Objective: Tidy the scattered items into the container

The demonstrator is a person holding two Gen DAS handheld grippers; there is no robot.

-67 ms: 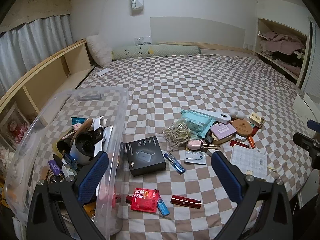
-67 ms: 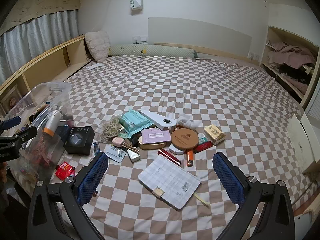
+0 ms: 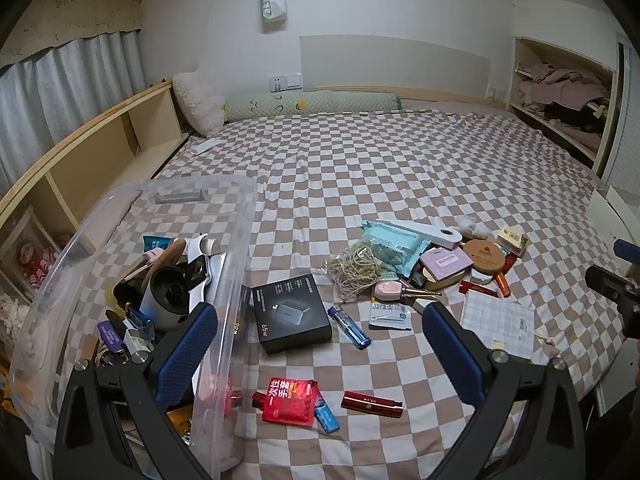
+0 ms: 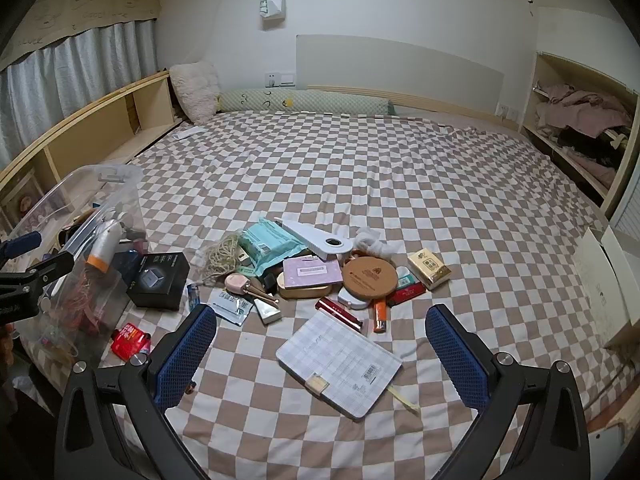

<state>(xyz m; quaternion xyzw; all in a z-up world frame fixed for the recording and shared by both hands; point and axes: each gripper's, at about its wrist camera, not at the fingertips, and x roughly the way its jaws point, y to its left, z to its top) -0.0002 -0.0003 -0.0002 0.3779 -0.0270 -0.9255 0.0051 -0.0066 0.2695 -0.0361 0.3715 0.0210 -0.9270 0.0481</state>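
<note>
A clear plastic container (image 3: pixel 236 240) stands at the left on the checkered bed, holding several items. My left gripper (image 3: pixel 320 352) hovers open over its right wall, above a black charger box (image 3: pixel 290 314), a blue lighter (image 3: pixel 349 327), a red sachet (image 3: pixel 289 400) and a dark red tube (image 3: pixel 372 403). My right gripper (image 4: pixel 320 354) hangs open above a checked notebook (image 4: pixel 338 362). Beyond it lie a round wooden lid (image 4: pixel 370 278), a pink box (image 4: pixel 312 271), a teal wipes pack (image 4: pixel 272 246), a rope bundle (image 4: pixel 220 258) and the container (image 4: pixel 80 264).
Wooden shelves (image 3: pixel 80 164) run along the bed's left side, and an open cupboard (image 4: pixel 580 120) with clothes stands at the right. A long green bolster (image 4: pixel 304 102) and a white pillow (image 4: pixel 196 88) lie at the headboard. White boards (image 4: pixel 604 292) lean by the bed's right edge.
</note>
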